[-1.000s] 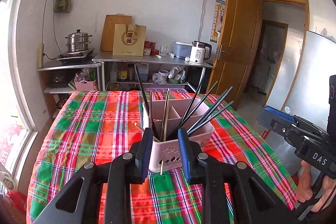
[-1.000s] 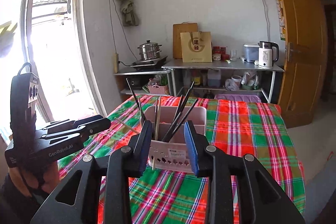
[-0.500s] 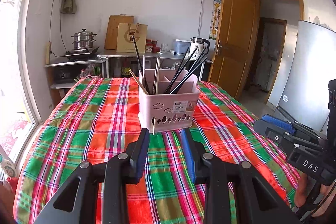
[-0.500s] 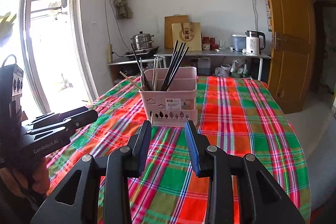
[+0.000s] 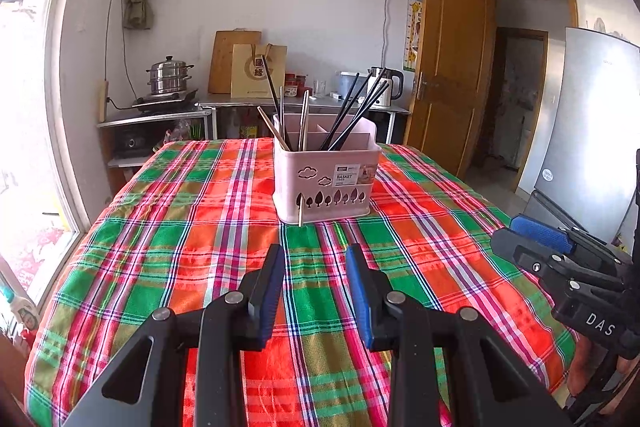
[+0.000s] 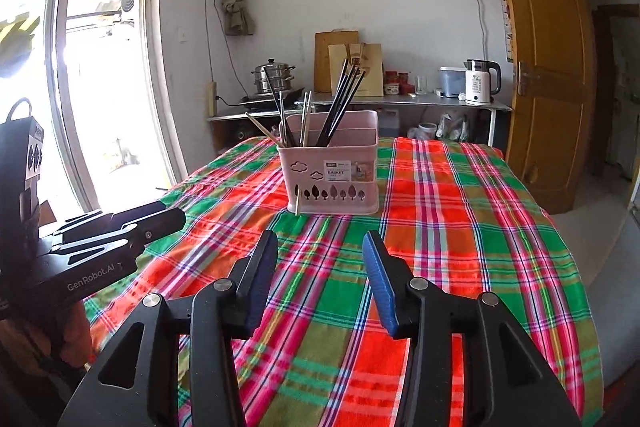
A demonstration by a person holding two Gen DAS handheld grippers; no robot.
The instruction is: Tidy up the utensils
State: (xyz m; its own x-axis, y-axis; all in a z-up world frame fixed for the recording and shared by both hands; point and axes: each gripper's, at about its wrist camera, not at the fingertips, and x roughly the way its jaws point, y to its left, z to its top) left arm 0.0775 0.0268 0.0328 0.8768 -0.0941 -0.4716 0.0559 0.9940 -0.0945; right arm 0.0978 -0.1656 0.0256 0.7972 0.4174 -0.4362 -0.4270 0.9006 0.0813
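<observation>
Chopsticks hide their lower ends inside pink basket.

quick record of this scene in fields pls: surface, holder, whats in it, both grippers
surface: table under a plaid cloth
holder: pink utensil basket, upright on the cloth
contents: black chopsticks leaning right; metal chopsticks; a pale wooden stick leaning left
left hand-held gripper: open, nothing between its jaws, short of the basket
right hand-held gripper: jaws opening, nothing between them, short of the basket
</observation>
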